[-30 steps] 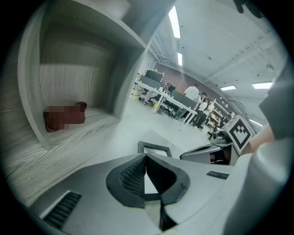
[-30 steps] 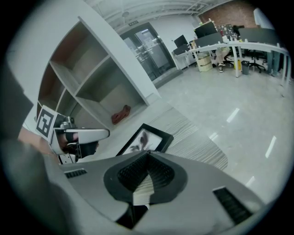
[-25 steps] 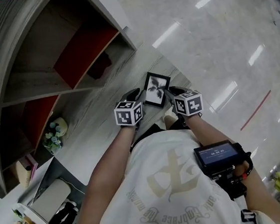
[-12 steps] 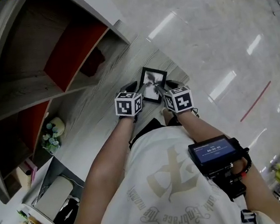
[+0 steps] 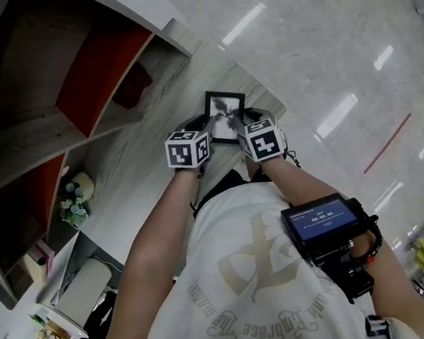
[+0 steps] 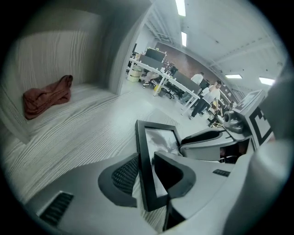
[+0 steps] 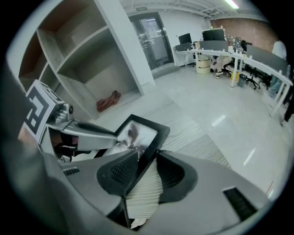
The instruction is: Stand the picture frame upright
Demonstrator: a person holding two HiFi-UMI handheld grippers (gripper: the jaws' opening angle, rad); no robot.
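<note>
A: Where's the frame (image 5: 225,114)?
B: Near the desk (image 5: 140,173) corner, picture side facing the person, leaning back. Can't tell if its base touches.
A: Grip?
B: Left hand-held gripper (image 6: 146,161) clamped on its left edge, right hand-held gripper (image 7: 147,157) clamped on the right edge. Both pairs of jaws have just been closing onto it.

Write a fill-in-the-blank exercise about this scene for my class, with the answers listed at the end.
1. The picture frame has a ____ border.
2. A crumpled ____ cloth lies in the shelf.
3. The frame is held by ____ grippers.
Note: the left gripper and right gripper have just been closing their jaws on its opposite edges.
Answers: black; red; two.
</note>
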